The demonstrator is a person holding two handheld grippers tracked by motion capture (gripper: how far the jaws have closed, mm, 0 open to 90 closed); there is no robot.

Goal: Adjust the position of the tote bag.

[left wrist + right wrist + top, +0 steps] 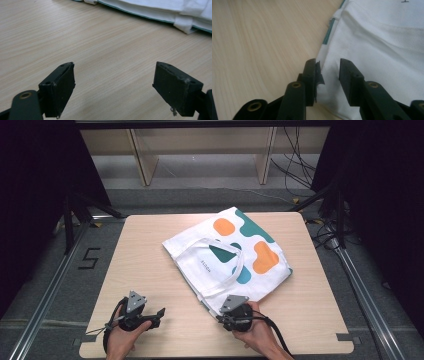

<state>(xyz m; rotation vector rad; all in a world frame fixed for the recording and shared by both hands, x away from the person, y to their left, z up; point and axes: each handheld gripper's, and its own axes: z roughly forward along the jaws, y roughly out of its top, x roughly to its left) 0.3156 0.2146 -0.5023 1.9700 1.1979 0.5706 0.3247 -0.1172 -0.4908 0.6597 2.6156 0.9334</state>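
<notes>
Wooden table [150,270] holds a tote bag [227,255]; right gripper [327,75] straddles its near corner, jaws apart, unclamped; left gripper [113,87] gapes wide.

Bare tabletop [150,270] left of the tote bag [230,255] (loose handles [220,265] on top).

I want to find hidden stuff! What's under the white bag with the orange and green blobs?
Under the tote bag only the wooden table shows, around its edges. The bag lies flat and covers the tabletop beneath, so anything hidden under or inside it cannot be seen.
</notes>
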